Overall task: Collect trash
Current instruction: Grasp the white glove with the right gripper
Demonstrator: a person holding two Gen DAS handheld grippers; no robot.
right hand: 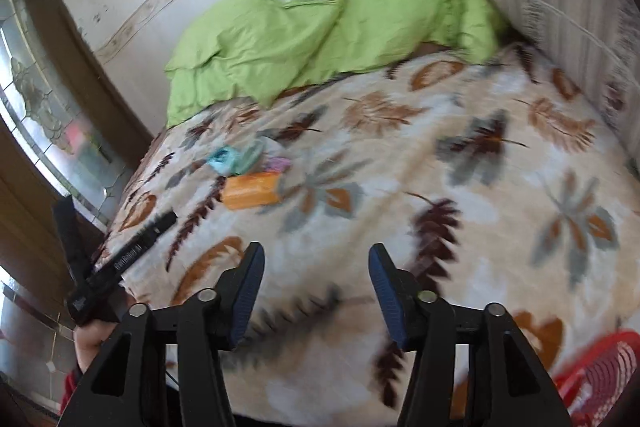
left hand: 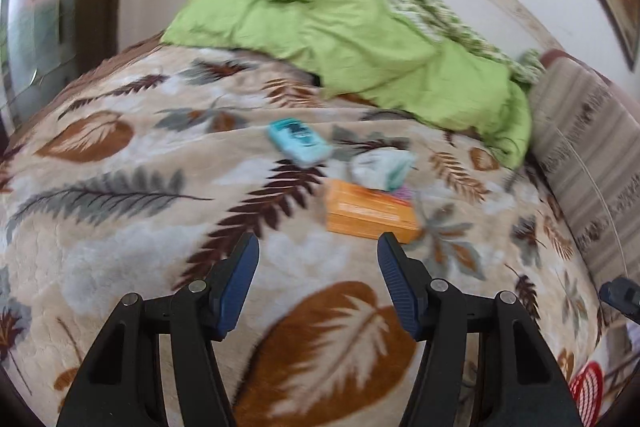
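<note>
Four pieces of trash sit clustered on the bed (left hand: 132, 227), ahead of the left hand-held gripper (left hand: 318, 247): an orange box (left hand: 368, 215) nearest, just past its right fingertip, a crumpled white-and-green wrapper (left hand: 382, 165) touching the box's far edge, a small pink scrap (left hand: 404, 193) tucked beside them, and a teal packet (left hand: 298, 141) a bit further out, ahead and slightly to the left. Left hand-held gripper is open, nothing between the jaws. Right hand-held gripper (right hand: 316, 263) is open too, empty, with the pile well ahead and off to its left, so the left one looks better placed for the first pick. Judgement: the step is the approach. Shift the left one slightly right to centre on the orange box, straddle its narrow sides, then close. The plush leaf-print blanket is soft, so press down lightly or the box sinks and tips. The wrapper leans on the box and may drag along or slide off. A red basket (right hand: 600, 375) shows low to the right of the right hand-held gripper, likely the drop spot, though that is a guess. A green duvet (left hand: 320, 27) is bunched beyond the trash and a striped pillow (left hand: 580, 155) lies off to the right, neither in the path. Both views are blurred, so fine edges are hard to tell.
</note>
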